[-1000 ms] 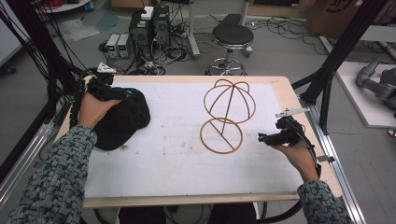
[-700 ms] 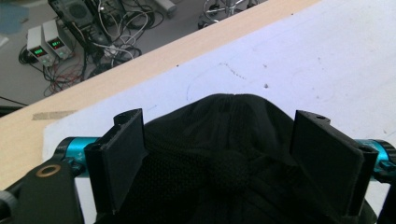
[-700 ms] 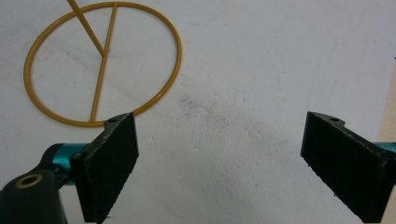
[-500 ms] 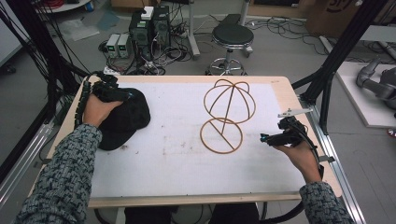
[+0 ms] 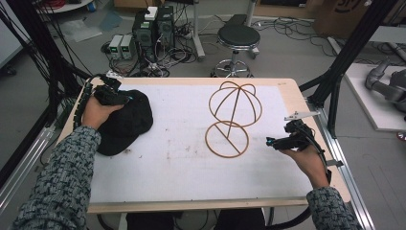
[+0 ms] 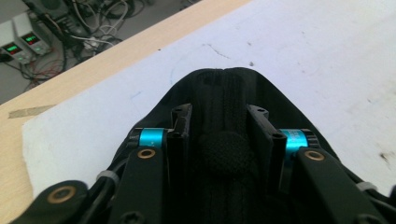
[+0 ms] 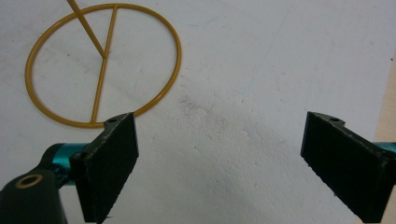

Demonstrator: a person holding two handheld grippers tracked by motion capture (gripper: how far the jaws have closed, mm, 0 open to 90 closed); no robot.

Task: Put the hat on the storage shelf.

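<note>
Left tongs [image 6: 219, 140] pinched the soft black fabric cap [image 5: 127, 122]; right tongs [image 7: 233, 163], spread, should steady the golden wire hat stand [image 5: 233, 120] first.

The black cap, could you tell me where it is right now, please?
In the high view the black cap lies at the table's left side, left of the gold wire stand, with the left gripper on it, jaws set around its crown.

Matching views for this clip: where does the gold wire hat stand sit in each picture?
High view: wire stand at table centre, right of the black cap.
Left gripper view: no stand to place.
Right gripper view: its ring base upper left.
Shared landmark: white mat.
</note>
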